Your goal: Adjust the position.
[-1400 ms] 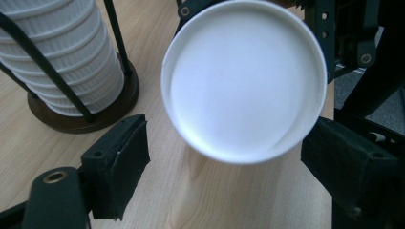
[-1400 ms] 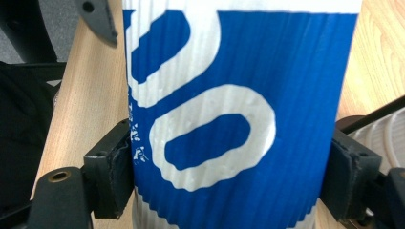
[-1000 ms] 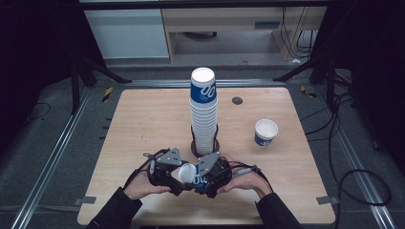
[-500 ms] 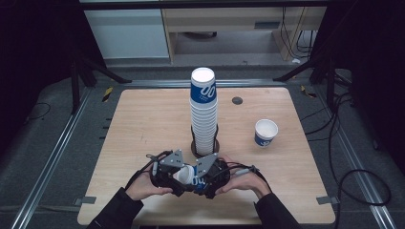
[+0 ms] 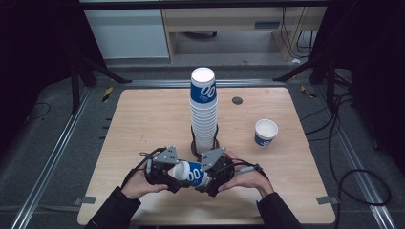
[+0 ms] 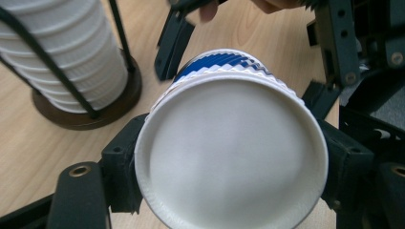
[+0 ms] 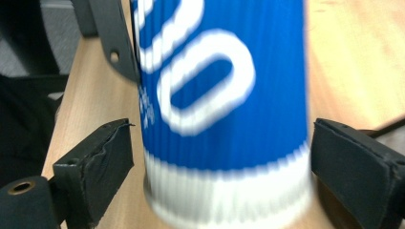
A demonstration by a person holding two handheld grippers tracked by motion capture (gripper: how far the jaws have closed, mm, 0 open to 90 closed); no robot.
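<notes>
1. Two grippers meet near the table's (image 5: 143,119) front edge, just left of its middle, with a blue-and-white paper cup (image 5: 190,173) lying on its side between them.
2. Left gripper (image 5: 177,177): in the left gripper view its jaws press on either side of the cup's rim end, so it holds the cup; the wide white mouth covers most of the jaws, and only their dark blocks show at either side.
3. Right gripper (image 5: 203,180): its jaws have just been opening. In the right gripper view they stand wide, with a gap showing on each side between the pads and the cup's narrow bottom end, which lies between them; that picture is blurred, so the printing on the cup is soft.
4. From the high view the hands and gripper bodies hide the jaw tips and part of the cup.
5. Just behind the grippers a tall stack of cups (image 5: 203,107) stands in a dark wire holder (image 5: 204,145) at the table's middle; its base is partly hidden.
6. One single cup (image 5: 265,132) stands upright toward the right edge, well apart from the rest.
</notes>
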